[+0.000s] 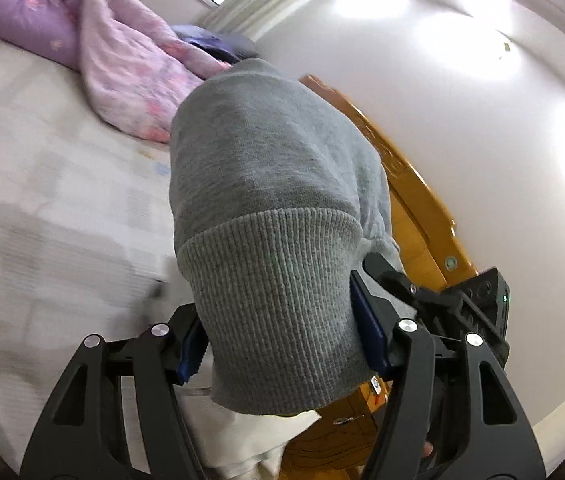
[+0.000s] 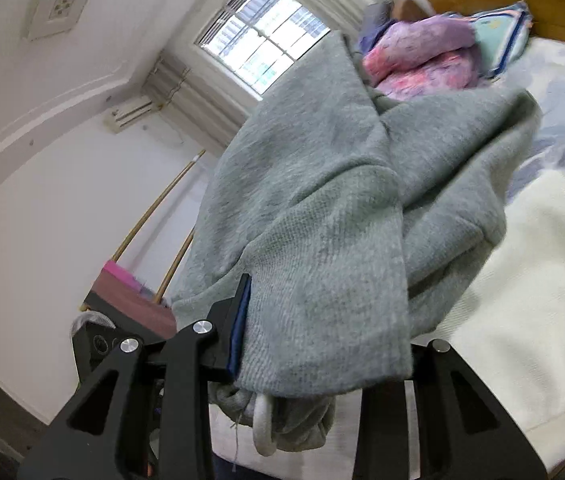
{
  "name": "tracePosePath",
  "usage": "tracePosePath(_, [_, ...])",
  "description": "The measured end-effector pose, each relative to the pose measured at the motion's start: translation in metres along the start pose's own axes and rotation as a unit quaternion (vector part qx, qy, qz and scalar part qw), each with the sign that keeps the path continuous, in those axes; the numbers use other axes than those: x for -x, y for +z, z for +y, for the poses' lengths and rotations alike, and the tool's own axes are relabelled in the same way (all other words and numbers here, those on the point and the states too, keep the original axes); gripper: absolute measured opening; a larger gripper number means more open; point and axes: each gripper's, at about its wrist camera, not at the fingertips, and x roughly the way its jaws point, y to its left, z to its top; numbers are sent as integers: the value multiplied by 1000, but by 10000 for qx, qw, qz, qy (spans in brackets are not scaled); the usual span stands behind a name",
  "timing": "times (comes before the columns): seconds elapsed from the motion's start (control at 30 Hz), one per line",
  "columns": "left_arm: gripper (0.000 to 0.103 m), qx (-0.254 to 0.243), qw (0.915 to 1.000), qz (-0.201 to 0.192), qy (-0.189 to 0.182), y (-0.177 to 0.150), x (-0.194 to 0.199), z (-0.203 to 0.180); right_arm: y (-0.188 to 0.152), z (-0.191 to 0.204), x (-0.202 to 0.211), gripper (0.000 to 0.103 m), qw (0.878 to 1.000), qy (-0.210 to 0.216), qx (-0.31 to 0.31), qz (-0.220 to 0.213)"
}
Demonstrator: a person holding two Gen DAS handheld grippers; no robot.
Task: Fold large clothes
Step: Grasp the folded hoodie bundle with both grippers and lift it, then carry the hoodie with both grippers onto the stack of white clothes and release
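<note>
A grey sweatshirt (image 1: 266, 184) hangs lifted above the bed. My left gripper (image 1: 282, 328) is shut on its ribbed cuff or hem (image 1: 278, 304), which fills the space between the blue pads. In the right wrist view my right gripper (image 2: 322, 332) is shut on another bunched part of the same grey sweatshirt (image 2: 342, 208). A white drawstring (image 2: 262, 428) dangles below that grip. The right finger of the right gripper is hidden by cloth.
A pale patterned bed sheet (image 1: 42, 184) lies below. A purple-pink quilt (image 1: 122, 60) is heaped at the far end of the bed. A wooden headboard (image 1: 410, 176) runs along the white wall. A cream garment (image 2: 530, 300) lies on the bed. A window (image 2: 262, 44) is behind.
</note>
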Motion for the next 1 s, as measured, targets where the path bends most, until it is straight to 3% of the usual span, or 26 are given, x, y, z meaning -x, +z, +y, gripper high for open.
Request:
tracePosePath(0.1, [63,84,9998,197,-36,-27,-44,-13,3,-43,18,30,9995,-266,-156,50])
tracePosePath(0.27, [62,468,9948,875,237,-82,-107,2,-16,-120,19,30,9936,-727,-702,507])
tracePosePath(0.4, [62,-316,9919,1063,613,-119,-131,8,-38,-177,14,32,9866,-650,-1393,539])
tracePosePath(0.53, [65,-431,9895,1178,714,-129,-142,11,-40,-204,22,37,9822,-502,-1751,454])
tracePosePath(0.6, [72,-541,9885,1182,766,-130,-144,9,-37,-204,26,44,9817,-712,-1697,493])
tracePosePath(0.63, [74,-575,9881,1201,776,-129,-143,8,-35,-198,28,55,9806,-1010,-1591,539])
tracePosePath(0.67, [79,-600,9877,1211,788,-127,-144,10,-30,-187,30,59,9803,-1179,-1482,561])
tracePosePath(0.73, [89,-712,9859,1195,934,-126,-134,11,-20,-155,26,60,9782,-1683,-1050,609])
tracePosePath(0.83, [90,-844,9843,1233,939,-125,-116,16,-21,-130,25,60,9708,-2205,-560,761])
tracePosePath(0.93, [91,-1023,9821,1166,1065,-122,-93,19,-30,-102,23,63,9502,-2976,12,924])
tracePosePath(1.0, [91,-1138,9795,1106,1239,-117,-82,21,-38,-79,20,66,9291,-3539,420,992])
